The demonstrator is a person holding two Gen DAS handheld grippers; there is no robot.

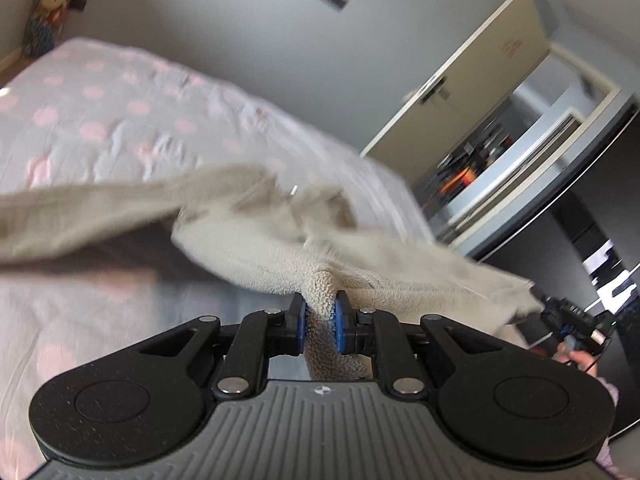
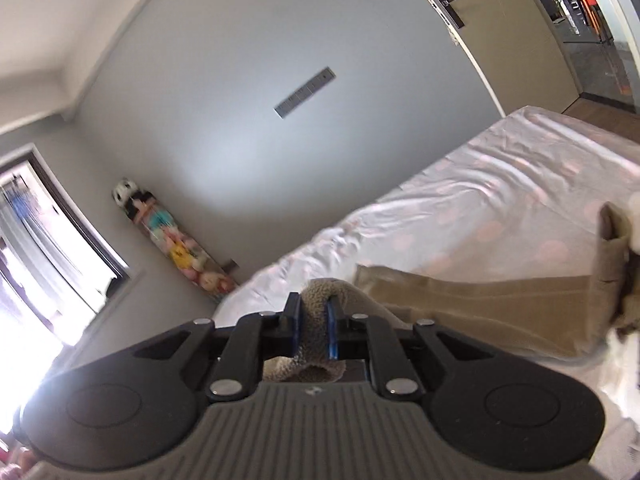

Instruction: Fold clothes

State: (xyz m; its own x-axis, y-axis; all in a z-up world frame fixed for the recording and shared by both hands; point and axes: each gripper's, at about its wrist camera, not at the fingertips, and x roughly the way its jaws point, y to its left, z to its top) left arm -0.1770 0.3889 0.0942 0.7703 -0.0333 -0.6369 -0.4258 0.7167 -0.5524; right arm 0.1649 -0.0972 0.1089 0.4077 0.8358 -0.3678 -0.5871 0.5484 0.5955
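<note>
The left gripper [image 1: 321,322] is clamped on a fold of a beige fleece garment [image 1: 256,240], its blue pads [image 1: 338,326] pinching the nubby fabric, which bulges up between them and hangs down behind them toward the gripper body. From there the garment spreads away from the gripper, blurred, one long part stretching off to the left edge of the view and another running to the right, where the other gripper shows small at the frame's side with a bit of a hand [image 1: 582,360] below it. The garment hangs raised above a bed [image 1: 100,120] covered by a pale sheet with pink dots. In the right wrist view, the right gripper [image 2: 314,332] is likewise closed tight on a roll of the same fleece, held between its blue pads. Beyond it a smoother tan stretch of the garment [image 2: 480,304] extends to the right over the bed [image 2: 460,200]. A column of stuffed toys [image 2: 176,240] stands against the grey wall [image 2: 240,120], and a door [image 2: 500,40] with a dark handle is at upper right
</note>
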